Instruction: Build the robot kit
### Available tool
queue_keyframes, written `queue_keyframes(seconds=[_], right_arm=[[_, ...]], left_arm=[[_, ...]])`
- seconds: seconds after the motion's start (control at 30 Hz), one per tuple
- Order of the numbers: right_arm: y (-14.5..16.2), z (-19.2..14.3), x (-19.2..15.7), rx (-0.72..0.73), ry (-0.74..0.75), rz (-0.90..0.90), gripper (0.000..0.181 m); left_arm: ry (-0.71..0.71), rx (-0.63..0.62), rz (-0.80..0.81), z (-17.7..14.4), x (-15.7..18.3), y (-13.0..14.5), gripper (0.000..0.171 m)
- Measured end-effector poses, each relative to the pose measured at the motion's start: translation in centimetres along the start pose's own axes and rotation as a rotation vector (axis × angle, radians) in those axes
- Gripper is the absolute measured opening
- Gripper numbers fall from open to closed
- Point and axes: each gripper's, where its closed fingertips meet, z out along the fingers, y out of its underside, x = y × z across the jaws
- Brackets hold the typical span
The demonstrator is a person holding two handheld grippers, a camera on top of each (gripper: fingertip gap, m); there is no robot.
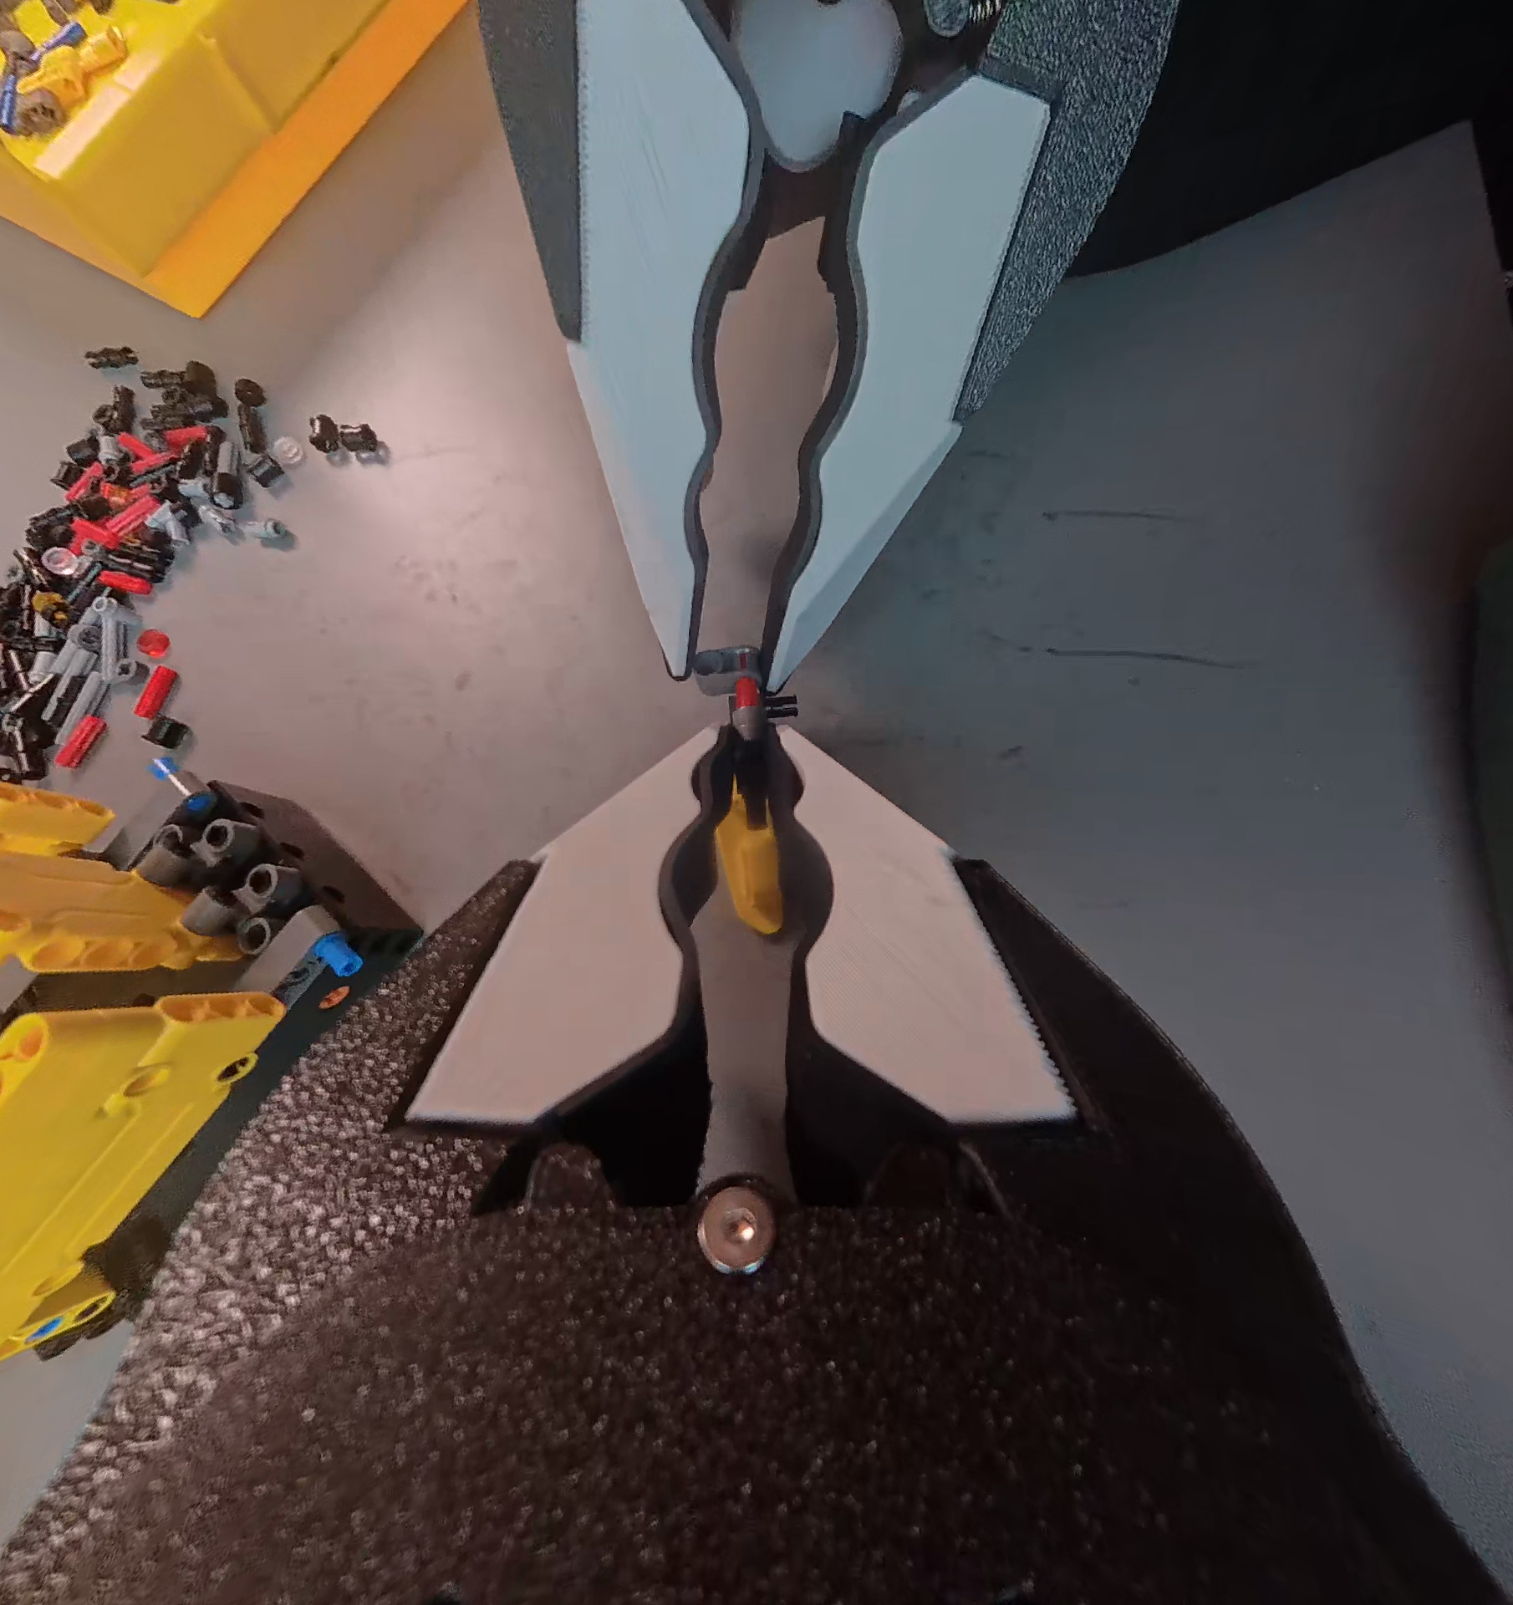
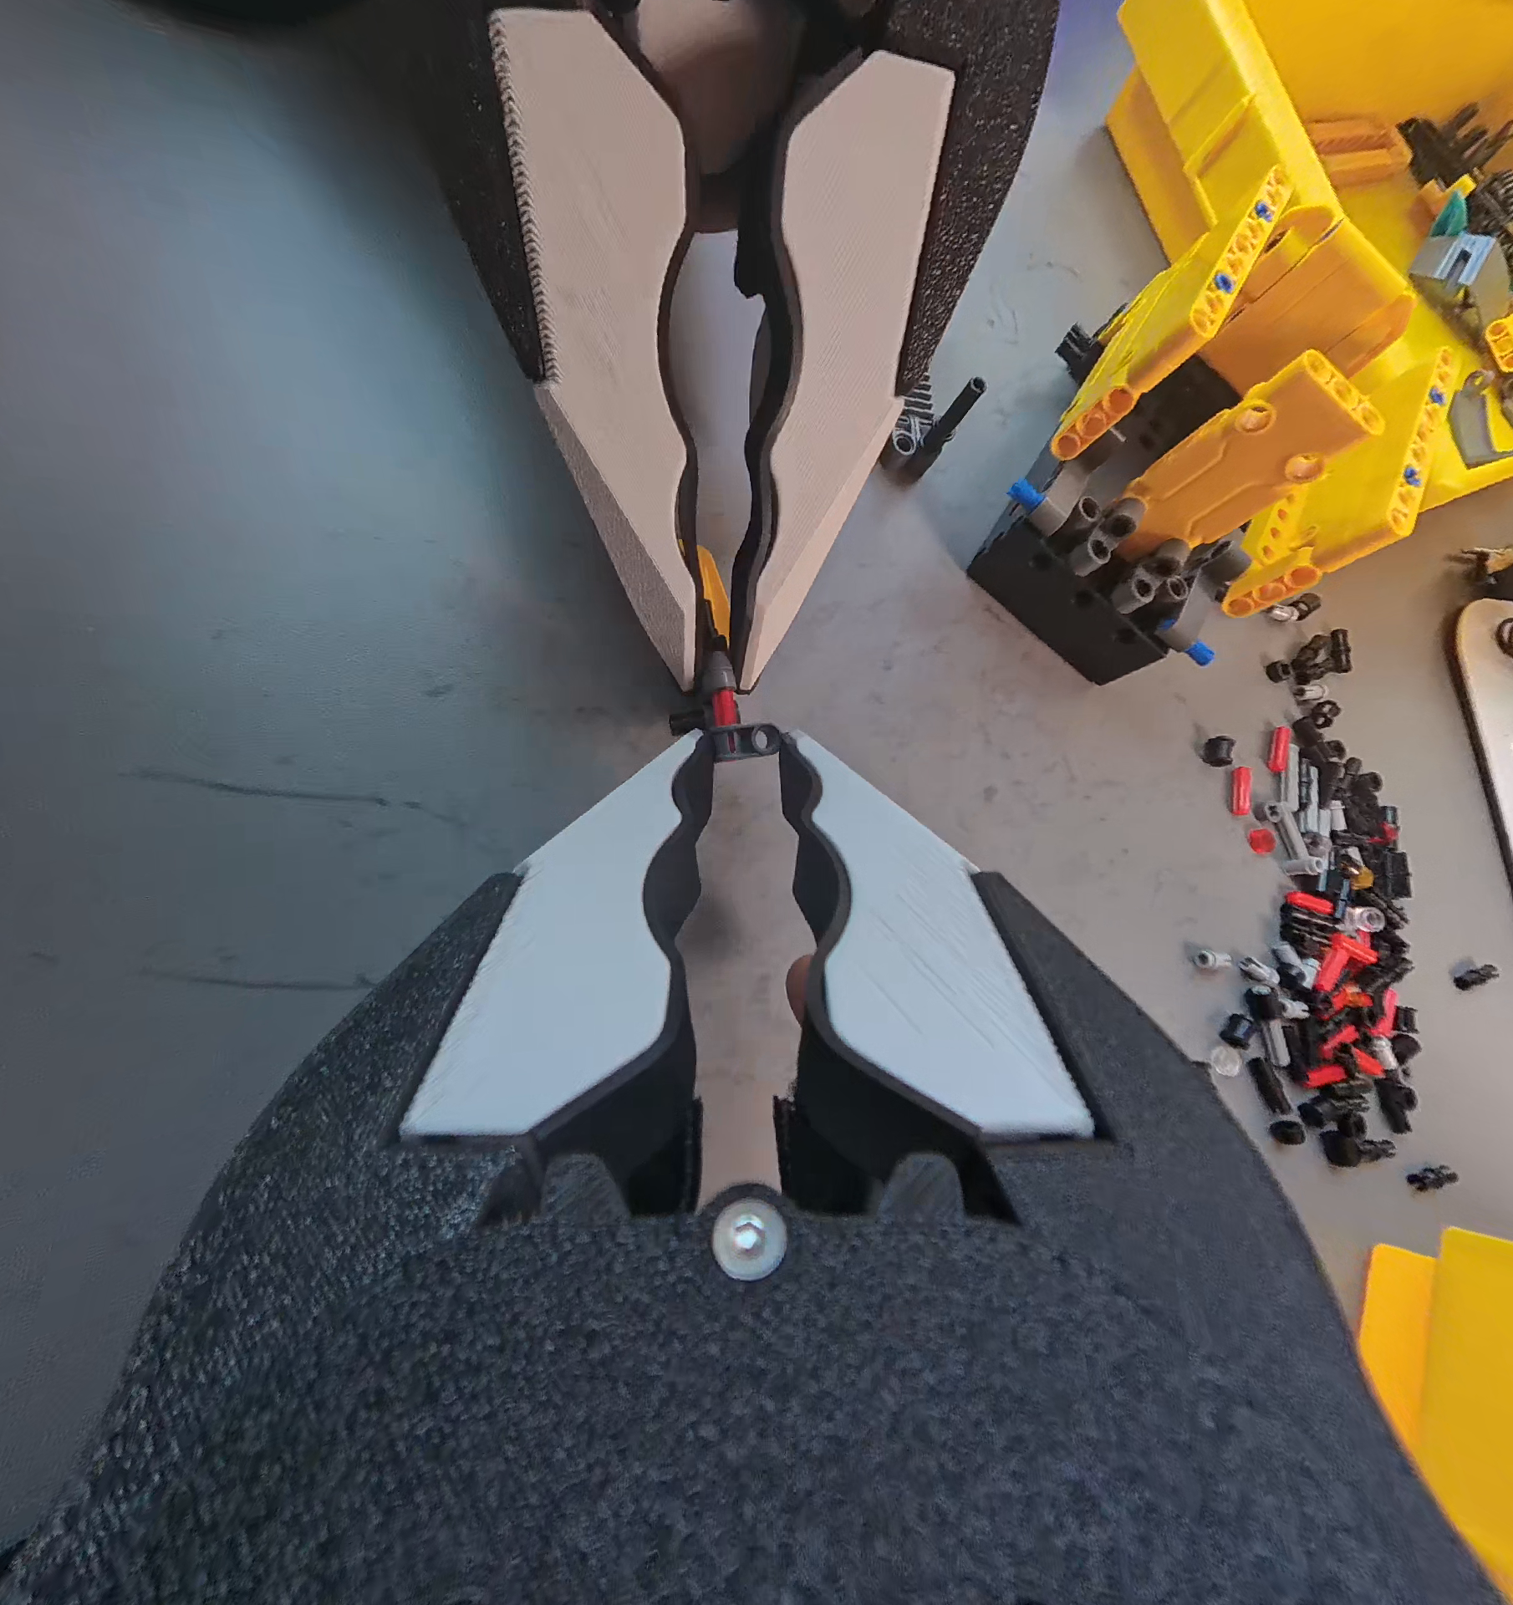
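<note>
My left gripper [image 1: 749, 734] is shut on a yellow beam piece [image 1: 746, 868] with a black part. A short red and grey pin [image 1: 744, 695] sticks out past its tips. My right gripper [image 1: 727, 676] comes in from the top, tip to tip with the left one, and is shut on a small grey connector [image 1: 723, 662] that touches the red pin. In the right wrist view my right gripper [image 2: 740, 738] pinches the holed grey connector [image 2: 746, 740]. The left gripper [image 2: 718, 686] opposite holds the yellow piece [image 2: 711, 577] and red pin [image 2: 723, 705]. Both are above the grey table [image 1: 1083, 695].
A pile of small black, red and grey parts [image 1: 102, 556] [image 2: 1335, 955] lies on the table. A yellow and black assembly [image 1: 110, 921] [image 2: 1213, 452] stands beside a yellow parts bin [image 1: 171, 174] [image 2: 1213, 104]. A white printed sheet [image 2: 1509, 782] and a black axle [image 2: 944, 426] lie nearby. My two grippers' fingertips are within a few centimetres of each other.
</note>
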Motion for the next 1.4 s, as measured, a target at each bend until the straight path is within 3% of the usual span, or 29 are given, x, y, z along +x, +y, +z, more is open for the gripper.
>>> queue_keyframes(seconds=[0.53, 0.7, 0.77, 0.97, 1.2, 1.3, 1.4], right_arm=[[0.0, -0.1, 0.3, -0.119, 0.055, -0.057, 0.013], [-2.2, -0.8, -0.3, 0.003, -0.001, -0.053, 0.013], [-1.8, -0.7, 0.1, -0.062, 0.042, -0.115, 0.013], [-2.7, -2.1, 0.3, 0.085, 0.009, -0.012, 0.013], [-3.0, -3.1, 0.1, 0.273, -0.07, 0.069, 0.014], [-3.8, -3.9, 0.2, 0.344, -0.047, 0.038, 0.014], [-4.6, -4.5, 0.1, 0.397, -0.036, 0.006, 0.014]], left_arm=[[-0.083, -0.109, -0.039, 0.2, -0.3, 0.2, 0.005], [-0.068, -0.102, -0.023, 0.3, -0.1, 0.0, 0.005], [-0.029, -0.067, -0.065, 0.2, 0.1, -0.3, 0.006], [0.026, 0.057, -0.094, -0.9, 0.3, -1.5, 0.006], [0.114, 0.025, -0.093, -0.2, 1.3, 0.0, 0.008], [0.178, 0.128, -0.173, -1.3, 1.2, -1.2, 0.021], [0.274, 0.281, -0.265, -2.9, 1.2, -3.4, 0.023]])
